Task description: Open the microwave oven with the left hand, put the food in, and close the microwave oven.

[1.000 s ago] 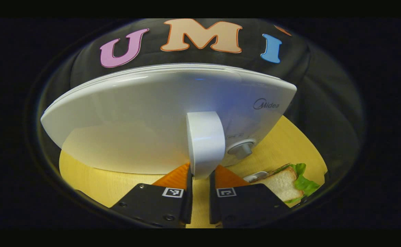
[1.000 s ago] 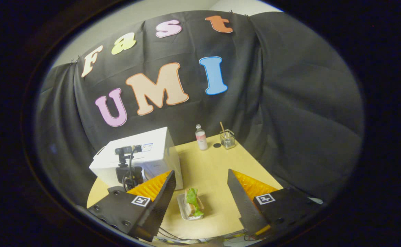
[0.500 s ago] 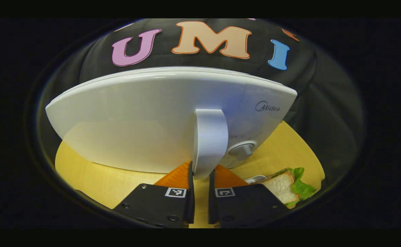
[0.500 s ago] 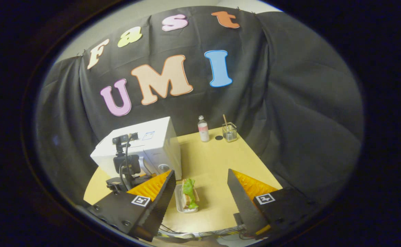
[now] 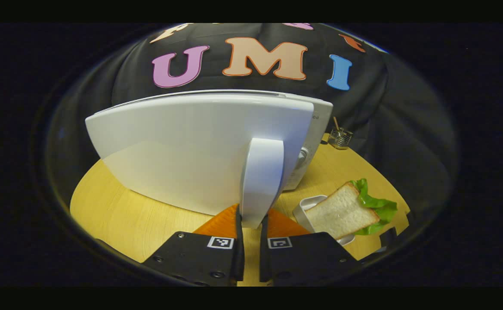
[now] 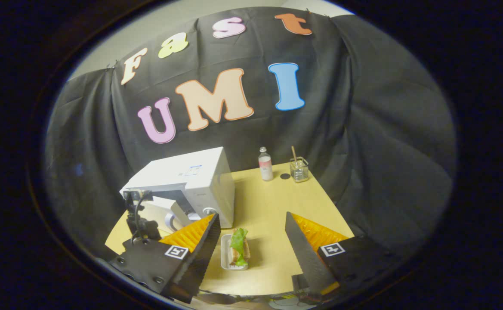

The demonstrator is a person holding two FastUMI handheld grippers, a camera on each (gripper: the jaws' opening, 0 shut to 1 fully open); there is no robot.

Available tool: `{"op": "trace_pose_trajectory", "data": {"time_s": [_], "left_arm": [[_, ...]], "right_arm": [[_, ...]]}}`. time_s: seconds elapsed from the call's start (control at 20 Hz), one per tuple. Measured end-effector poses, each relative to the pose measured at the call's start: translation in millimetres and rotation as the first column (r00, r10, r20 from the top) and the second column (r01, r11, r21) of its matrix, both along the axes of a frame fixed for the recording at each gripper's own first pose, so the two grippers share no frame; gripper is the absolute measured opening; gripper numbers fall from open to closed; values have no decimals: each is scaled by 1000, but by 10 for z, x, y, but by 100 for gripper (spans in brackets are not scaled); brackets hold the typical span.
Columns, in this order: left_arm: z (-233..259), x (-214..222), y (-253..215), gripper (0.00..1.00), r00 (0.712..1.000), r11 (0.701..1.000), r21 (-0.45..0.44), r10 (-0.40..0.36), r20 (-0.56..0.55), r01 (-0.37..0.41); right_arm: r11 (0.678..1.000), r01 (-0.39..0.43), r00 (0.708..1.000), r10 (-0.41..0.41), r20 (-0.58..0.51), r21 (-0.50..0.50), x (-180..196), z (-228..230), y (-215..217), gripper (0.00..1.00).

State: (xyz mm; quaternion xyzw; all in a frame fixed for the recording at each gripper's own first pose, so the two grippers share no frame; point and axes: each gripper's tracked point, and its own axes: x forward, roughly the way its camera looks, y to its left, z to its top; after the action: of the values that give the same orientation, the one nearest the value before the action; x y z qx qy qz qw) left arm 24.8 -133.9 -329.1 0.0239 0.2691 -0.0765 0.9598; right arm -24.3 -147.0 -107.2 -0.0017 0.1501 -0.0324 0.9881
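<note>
Hiding the oven cavity: white microwave door (image 5: 199, 150) ajar; left claw (image 5: 249, 226) pinching its white handle (image 5: 260, 181); right claw (image 6: 251, 241) spread wide, empty

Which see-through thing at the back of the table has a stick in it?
The square glass jar, the one farther from the microwave. The bottle beside it has none.

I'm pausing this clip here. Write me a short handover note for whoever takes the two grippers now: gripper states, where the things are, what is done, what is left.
Left gripper: shut on the door handle, microwave door partly swung open.
Right gripper: open, holding nothing, hovering above the sandwich.
Sandwich sits in a white tray on the table, in front of the microwave.
Done: handle gripped, door started.
Left: swing the door fully open, put the sandwich inside, close the door.
</note>
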Motion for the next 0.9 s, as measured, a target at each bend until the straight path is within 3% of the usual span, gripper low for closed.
{"op": "trace_pose_trajectory", "data": {"time_s": [0.25,0.35,0.6,0.8,0.9], "left_arm": [[-3,-386,218,15,999,999,28,34,-2,-34],[2,-494,297,24,999,999,28,42,1,-42],[-7,-674,527,31,996,996,-17,90,-27,-90],[-10,-798,760,50,993,993,-12,117,-29,-117],[-18,-859,890,65,992,992,-15,125,-36,-126]], "right_arm": [[997,-72,997,71,-31,-16,63,-112,186,95],[996,-92,995,92,-35,-9,58,-142,269,95],[995,-94,995,93,-47,-21,14,-218,332,95],[996,-82,996,81,-43,-22,-18,-244,439,95],[997,-77,996,77,-41,-13,-47,-259,543,95]]}}
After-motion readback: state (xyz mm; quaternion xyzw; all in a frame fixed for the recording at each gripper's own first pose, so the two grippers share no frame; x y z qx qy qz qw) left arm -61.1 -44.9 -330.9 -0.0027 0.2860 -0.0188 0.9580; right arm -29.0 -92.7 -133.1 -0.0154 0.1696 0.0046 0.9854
